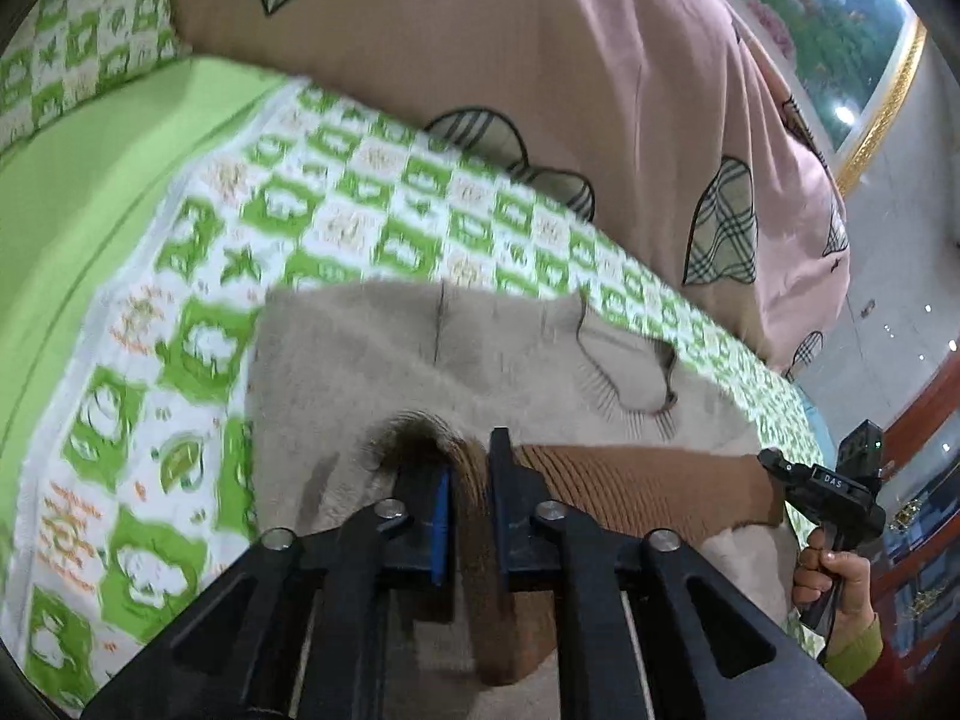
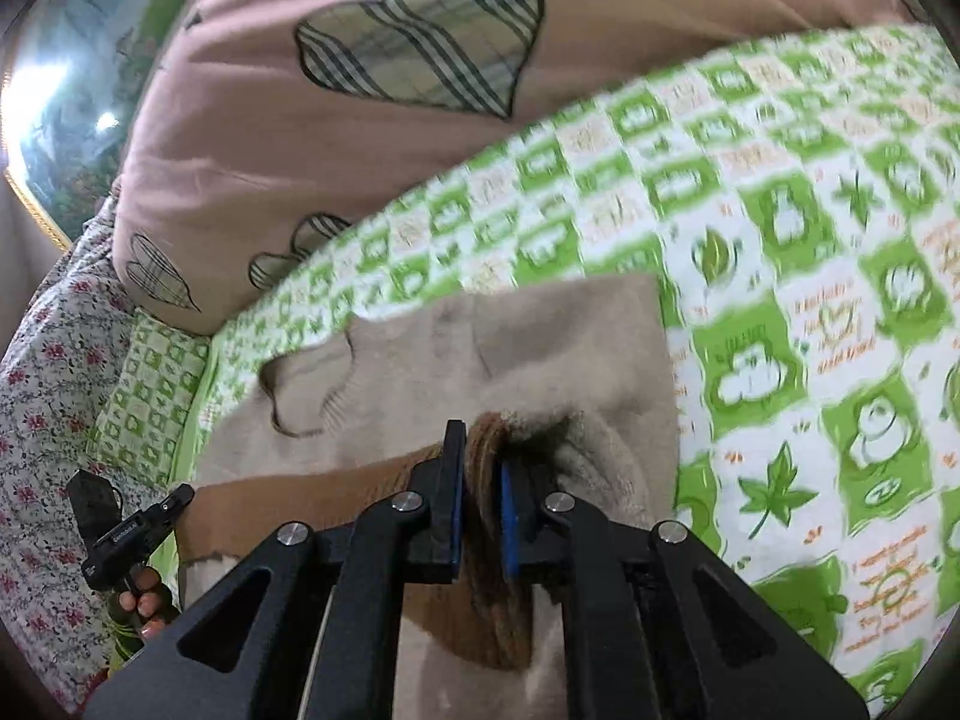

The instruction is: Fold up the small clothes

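A small beige knitted garment [image 1: 420, 360] with a brown ribbed band [image 1: 648, 492] lies on a green and white patterned bedsheet [image 1: 360, 192]. My left gripper [image 1: 465, 468] is shut on the brown band at its left end, lifting it. My right gripper [image 2: 483, 456] is shut on the same brown band [image 2: 300, 498] at its right end, over the beige garment [image 2: 540, 336]. The right gripper with the hand on it shows at the right edge of the left wrist view [image 1: 834, 492]. The left gripper shows at the left of the right wrist view [image 2: 132, 528].
A pink quilt with plaid heart patches [image 1: 540, 60] [image 2: 336, 120] is piled at the far side of the bed. A floral cloth [image 2: 42, 420] lies at the bed's edge. A gold-framed picture [image 1: 840, 30] hangs on the wall behind.
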Demonstrator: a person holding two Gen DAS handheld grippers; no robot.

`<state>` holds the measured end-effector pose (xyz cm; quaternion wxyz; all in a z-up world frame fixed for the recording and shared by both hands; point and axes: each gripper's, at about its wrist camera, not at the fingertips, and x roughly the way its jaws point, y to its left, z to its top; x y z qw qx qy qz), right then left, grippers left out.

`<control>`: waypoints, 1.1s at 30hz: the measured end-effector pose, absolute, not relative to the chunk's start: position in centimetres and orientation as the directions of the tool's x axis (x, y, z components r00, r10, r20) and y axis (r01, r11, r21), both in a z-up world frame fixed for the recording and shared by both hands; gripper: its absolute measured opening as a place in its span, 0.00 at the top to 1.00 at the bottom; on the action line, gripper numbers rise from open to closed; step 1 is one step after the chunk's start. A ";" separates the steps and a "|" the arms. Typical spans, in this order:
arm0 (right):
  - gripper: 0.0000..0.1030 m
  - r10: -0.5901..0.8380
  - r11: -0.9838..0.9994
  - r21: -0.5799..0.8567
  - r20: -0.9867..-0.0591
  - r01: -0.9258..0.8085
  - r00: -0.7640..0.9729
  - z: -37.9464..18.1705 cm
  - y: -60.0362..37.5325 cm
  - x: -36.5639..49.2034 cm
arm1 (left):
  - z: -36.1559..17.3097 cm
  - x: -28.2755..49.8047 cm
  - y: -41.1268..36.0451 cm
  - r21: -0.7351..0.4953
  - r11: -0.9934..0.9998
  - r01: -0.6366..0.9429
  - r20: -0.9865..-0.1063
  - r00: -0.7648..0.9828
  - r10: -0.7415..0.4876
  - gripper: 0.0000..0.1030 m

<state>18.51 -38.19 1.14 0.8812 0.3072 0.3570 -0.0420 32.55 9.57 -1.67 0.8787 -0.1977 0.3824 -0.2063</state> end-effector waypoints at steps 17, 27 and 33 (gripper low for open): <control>0.66 0.334 0.939 0.320 -0.768 -0.124 0.547 0.3 -24.4 19.4 | -3.1 28.6 -0.6 -0.496 0.748 0.442 -0.665 0.362 -0.654 0.76; 0.62 0.011 0.909 0.321 -0.654 0.264 0.757 1.0 -35.9 22.0 | -3.3 36.2 10.5 -0.545 0.818 0.186 -0.575 0.626 -0.526 0.72; 0.59 0.083 0.838 0.461 -0.634 0.290 0.768 -1.2 -38.1 21.8 | -6.2 35.4 14.4 -0.762 0.633 0.134 -0.398 0.675 -0.622 0.69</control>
